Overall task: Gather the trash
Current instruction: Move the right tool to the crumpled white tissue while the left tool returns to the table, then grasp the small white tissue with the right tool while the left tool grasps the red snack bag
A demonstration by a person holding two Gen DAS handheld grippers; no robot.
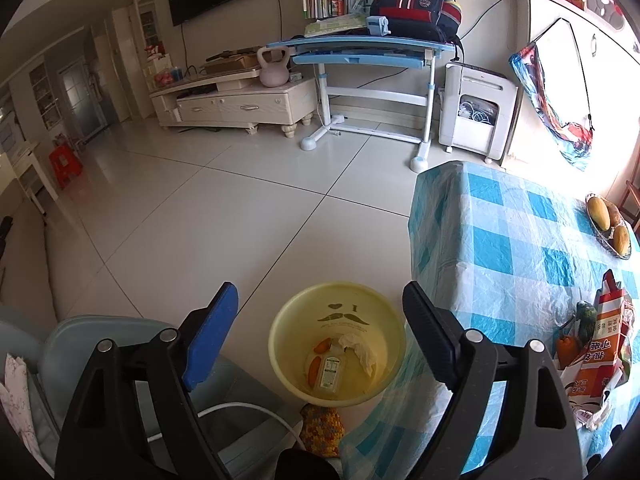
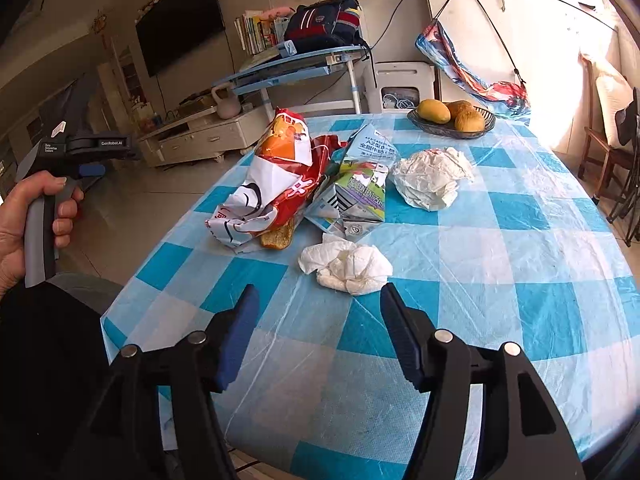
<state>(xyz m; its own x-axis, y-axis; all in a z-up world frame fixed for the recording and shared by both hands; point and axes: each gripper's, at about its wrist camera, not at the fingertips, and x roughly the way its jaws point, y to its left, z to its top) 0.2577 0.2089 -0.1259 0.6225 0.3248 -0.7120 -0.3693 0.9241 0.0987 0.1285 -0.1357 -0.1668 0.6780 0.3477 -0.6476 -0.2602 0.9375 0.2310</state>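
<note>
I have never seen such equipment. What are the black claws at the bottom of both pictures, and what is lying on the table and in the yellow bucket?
There is no robot. A person holds a two-finger gripper in each hand, and each carries a camera looking along its fingers.

The left gripper is open and empty above a yellow bin on the floor, which holds a small bottle and a tissue.

The right gripper, also open and empty, faces the checked table. On it lie a crumpled tissue, a red snack bag, a flattened milk carton, a white wad and a fruit bowl.
</note>
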